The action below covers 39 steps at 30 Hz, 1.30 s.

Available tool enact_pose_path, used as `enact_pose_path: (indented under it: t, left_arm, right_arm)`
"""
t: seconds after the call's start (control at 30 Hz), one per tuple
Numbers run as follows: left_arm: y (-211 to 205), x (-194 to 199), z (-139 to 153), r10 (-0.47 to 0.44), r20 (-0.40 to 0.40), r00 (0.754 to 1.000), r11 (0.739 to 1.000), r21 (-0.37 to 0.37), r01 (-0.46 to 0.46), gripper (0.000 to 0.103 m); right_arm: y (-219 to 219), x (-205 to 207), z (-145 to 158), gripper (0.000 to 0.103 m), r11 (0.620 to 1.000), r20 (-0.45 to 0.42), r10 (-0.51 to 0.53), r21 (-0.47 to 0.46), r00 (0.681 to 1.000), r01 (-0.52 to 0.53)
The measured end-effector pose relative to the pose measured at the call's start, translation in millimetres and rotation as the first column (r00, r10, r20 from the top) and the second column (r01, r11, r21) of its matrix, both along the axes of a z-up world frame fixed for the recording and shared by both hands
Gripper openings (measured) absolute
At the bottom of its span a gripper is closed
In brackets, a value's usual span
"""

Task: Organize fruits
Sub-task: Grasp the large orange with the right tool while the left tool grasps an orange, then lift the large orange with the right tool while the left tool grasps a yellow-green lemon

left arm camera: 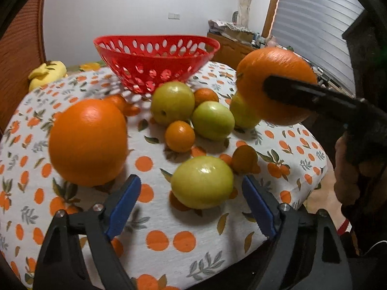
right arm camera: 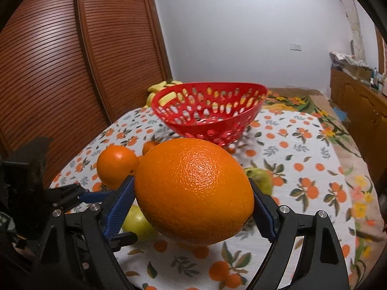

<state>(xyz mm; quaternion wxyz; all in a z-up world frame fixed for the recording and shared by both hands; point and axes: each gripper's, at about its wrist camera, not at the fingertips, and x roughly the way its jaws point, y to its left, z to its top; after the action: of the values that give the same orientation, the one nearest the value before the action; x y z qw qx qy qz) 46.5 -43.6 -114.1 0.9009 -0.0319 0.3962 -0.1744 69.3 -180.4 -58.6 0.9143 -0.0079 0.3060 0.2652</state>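
A red perforated basket (left arm camera: pixel 157 53) stands empty at the back of the table; it also shows in the right wrist view (right arm camera: pixel 210 113). My right gripper (right arm camera: pixel 191 207) is shut on a large orange (right arm camera: pixel 193 195) and holds it above the table; the same orange (left arm camera: pixel 273 72) shows at right in the left wrist view. My left gripper (left arm camera: pixel 191 205) is open just above the table, with a green apple (left arm camera: pixel 202 181) between its fingers, untouched. Another large orange (left arm camera: pixel 88 141) lies to its left. More green apples (left arm camera: pixel 173 101) and small tangerines (left arm camera: pixel 180 135) lie in front of the basket.
The table (left arm camera: pixel 157 217) has a rounded front edge and a white cloth printed with oranges. A yellow soft toy (left arm camera: pixel 47 72) lies at the back left. A slatted wooden door (right arm camera: pixel 60 72) is on the left and a wooden cabinet (right arm camera: pixel 358 96) on the right.
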Motion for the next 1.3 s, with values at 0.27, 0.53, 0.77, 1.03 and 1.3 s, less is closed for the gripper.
enact_pose_path:
  t: [0.27,0.53,0.77,1.03,1.3]
  left_arm:
    - [-8.6,10.3,-8.4,-0.02,-0.038,0.999,1.0,-0.012,0.02,0.073]
    - [-7.9,12.4,-10.3,-0.05,-0.062,0.997,0.996,-0.077,0.045,0.056]
    - [-0.2,8.1,8.7,-0.021,-0.015,1.0,0.998,-0.066,0.02,0.056]
    - [14.7,7.2,48.8,0.003,0.07,0.998,0.997,-0.082,0.003,0.056]
    - [22.6,12.3,75.5,0.024,0.127,0.992,0.997,-0.072,-0.015,0.056]
  right_arm:
    - [-11.3,-4.2,3.7,0.089,1.0,0.009,-0.017,-0.009,1.0,0.017]
    - [-13.5,-4.6,1.3,0.089,1.0,0.003,-0.016,-0.014,1.0,0.016]
    - [-13.9,-3.2,0.8,0.089,1.0,0.001,-0.019,-0.012,1.0,0.019]
    - [-16.9,-2.3,11.6,0.089,1.0,0.02,-0.017,-0.006,1.0,0.017]
    - [-16.9,-0.5,26.7,0.089,1.0,0.044,-0.011,-0.005,0.999,0.011]
